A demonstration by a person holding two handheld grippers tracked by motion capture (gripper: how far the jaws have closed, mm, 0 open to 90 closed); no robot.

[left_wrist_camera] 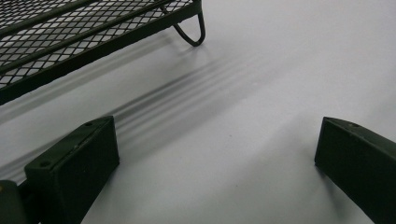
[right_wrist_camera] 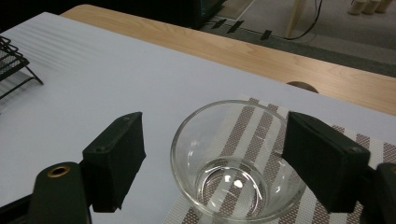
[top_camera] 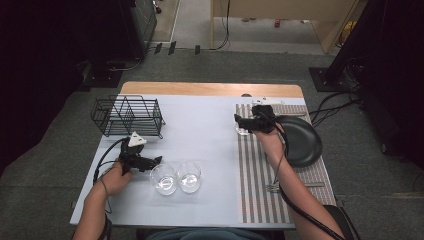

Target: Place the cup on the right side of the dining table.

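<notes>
The step in hand looks like picking up the glass (right_wrist_camera: 239,163) that stands at the far corner of the striped mat (top_camera: 260,185), just beside the black plate (top_camera: 302,142). To do it well, the right gripper (right_wrist_camera: 212,158) should stay level and centred on the glass, with a pad on each side of the wall below the rim — not on the rim itself, where smooth glass would likely slip or tip. Closing should be slow and even, so that both pads meet the wall together and the glass is not pushed sideways across the mat. Lifting should wait until both pads press firmly.

In the right gripper view the fingers stand apart with the glass between them. The right-hand pad (right_wrist_camera: 322,161) sits at or very close to the wall; the left-hand pad (right_wrist_camera: 116,158) is clear of it, with bare table showing in the gap. So the glass is framed but not yet clamped.

The left gripper (left_wrist_camera: 215,163) rests low over the white table (left_wrist_camera: 261,84), near the foot of the wire rack (left_wrist_camera: 84,32). Its fingers are wide apart and hold nothing. Two more glasses (top_camera: 175,177) stand just beside it — worth keeping the left hand quiet so they are not knocked.
</notes>
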